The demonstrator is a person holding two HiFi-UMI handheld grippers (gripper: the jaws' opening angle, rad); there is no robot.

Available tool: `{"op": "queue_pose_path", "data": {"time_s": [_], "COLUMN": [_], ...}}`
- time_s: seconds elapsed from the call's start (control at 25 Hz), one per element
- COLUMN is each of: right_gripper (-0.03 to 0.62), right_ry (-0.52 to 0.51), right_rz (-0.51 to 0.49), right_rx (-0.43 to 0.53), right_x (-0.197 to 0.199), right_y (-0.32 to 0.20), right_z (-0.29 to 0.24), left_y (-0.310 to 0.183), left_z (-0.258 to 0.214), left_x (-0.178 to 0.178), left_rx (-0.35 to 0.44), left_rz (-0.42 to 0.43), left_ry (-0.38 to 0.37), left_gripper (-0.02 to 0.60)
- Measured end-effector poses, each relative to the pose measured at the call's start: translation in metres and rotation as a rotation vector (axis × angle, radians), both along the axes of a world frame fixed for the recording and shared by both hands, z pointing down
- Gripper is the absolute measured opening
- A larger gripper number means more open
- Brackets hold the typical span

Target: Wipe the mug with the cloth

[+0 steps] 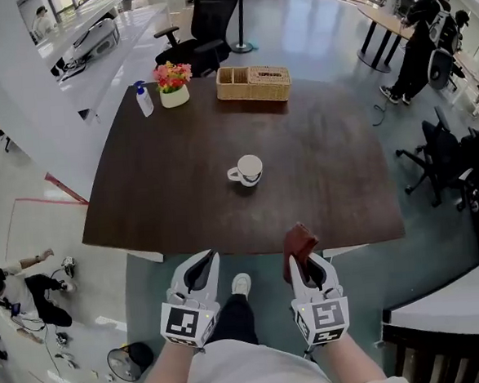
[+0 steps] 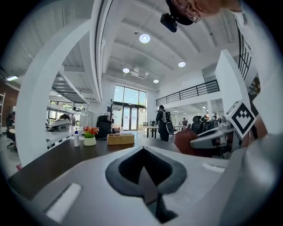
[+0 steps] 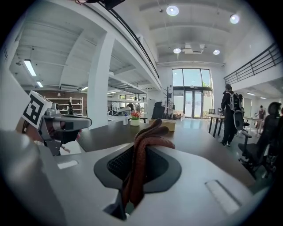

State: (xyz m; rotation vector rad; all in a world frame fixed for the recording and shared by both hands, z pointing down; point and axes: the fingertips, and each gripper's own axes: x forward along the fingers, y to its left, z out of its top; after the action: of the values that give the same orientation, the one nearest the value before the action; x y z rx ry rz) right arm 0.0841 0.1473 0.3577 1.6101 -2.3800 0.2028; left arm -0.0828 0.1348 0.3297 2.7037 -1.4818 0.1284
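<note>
Both sit short of the bench (image 1: 166, 200): my right gripper (image 1: 305, 264) clamps the cloth (image 1: 298, 240) bunched, ready for wiping; my left gripper (image 1: 201, 267) is closed, empty; the mug (image 1: 249, 169) stands well ahead.

Dark wooden table (image 1: 175, 199) just ahead of left gripper (image 1: 200, 265) and right gripper (image 1: 307, 262). White mug (image 1: 247, 170) mid-table, ahead between them. Far edge: wicker basket (image 1: 253, 84), flower pot (image 1: 173, 86), pump bottle (image 1: 144, 100) left-ahead.

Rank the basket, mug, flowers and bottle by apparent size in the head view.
Largest: basket.
Then flowers and mug, about alike; the mug sits nearer, so unranked.
Smallest: bottle.
</note>
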Motion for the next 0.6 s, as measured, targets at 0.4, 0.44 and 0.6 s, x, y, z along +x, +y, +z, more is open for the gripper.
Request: {"op": "queue_pose_path", "data": {"time_s": [0.4,0.44,0.6], "right_gripper": [0.08,0.08,0.08], "right_ry": [0.029,0.029,0.04], "right_rz": [0.05,0.051,0.023], "right_rx": [-0.078,-0.088,-0.127], "right_x": [-0.013,-0.014,-0.022], "right_y": [-0.149,-0.157,-0.176], "right_z": [0.012,0.015,0.031], "left_y": [-0.152,-0.16,-0.187], "left_z": [0.056,0.064,0.093], "left_x": [-0.014,-0.011,-0.002], "left_rx": [-0.117,-0.137,-0.209], "left_rz": [0.116,0.131,0.169], "left_ry": [-0.065,-0.073,-0.092], "left_gripper": [0.0,0.0,0.002]}}
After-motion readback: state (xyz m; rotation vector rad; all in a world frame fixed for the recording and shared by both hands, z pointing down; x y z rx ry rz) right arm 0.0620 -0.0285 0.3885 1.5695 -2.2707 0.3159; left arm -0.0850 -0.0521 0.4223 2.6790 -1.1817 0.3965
